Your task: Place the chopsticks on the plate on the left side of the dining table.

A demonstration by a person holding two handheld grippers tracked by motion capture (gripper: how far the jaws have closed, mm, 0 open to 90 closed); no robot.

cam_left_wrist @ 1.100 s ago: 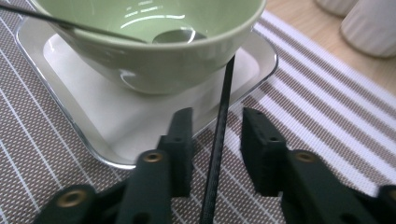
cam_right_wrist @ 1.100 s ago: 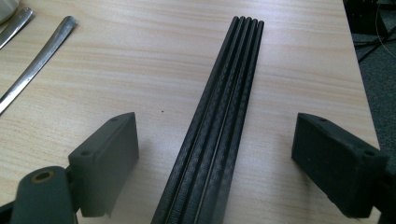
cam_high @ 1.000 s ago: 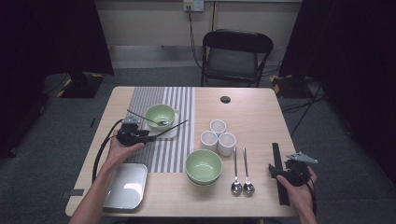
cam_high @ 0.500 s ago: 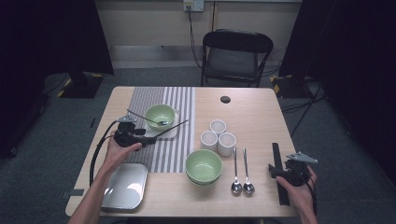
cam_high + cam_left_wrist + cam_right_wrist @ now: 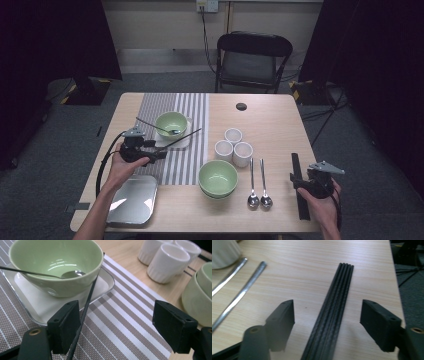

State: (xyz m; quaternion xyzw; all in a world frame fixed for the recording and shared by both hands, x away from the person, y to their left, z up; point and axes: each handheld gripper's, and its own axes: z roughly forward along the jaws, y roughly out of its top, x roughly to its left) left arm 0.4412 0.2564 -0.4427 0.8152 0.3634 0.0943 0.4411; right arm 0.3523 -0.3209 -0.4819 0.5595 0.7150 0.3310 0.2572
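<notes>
Two grippers are at work over the table, and the striped placemat serves as the landmark. At the mat's left edge the left gripper holds its jaws wide apart, having just been opening; a single black chopstick lies against its left pad, unclamped, its far end leaning on the white tray. On that tray, at the mat's far end, sits a green bowl with a spoon in it. Pulling the gripper away carelessly could drag the loose chopstick off the tray or nudge the bowl, I'd judge. Left of the mat's near corner lies a metal tray. Right of the mat stand stacked green bowls, three white cups and two spoons. Farthest right, the right gripper straddles a bundle of black chopsticks, jaws apart and just closing, not yet pressing. Closing off-centre might pinch several sticks or scatter them.
</notes>
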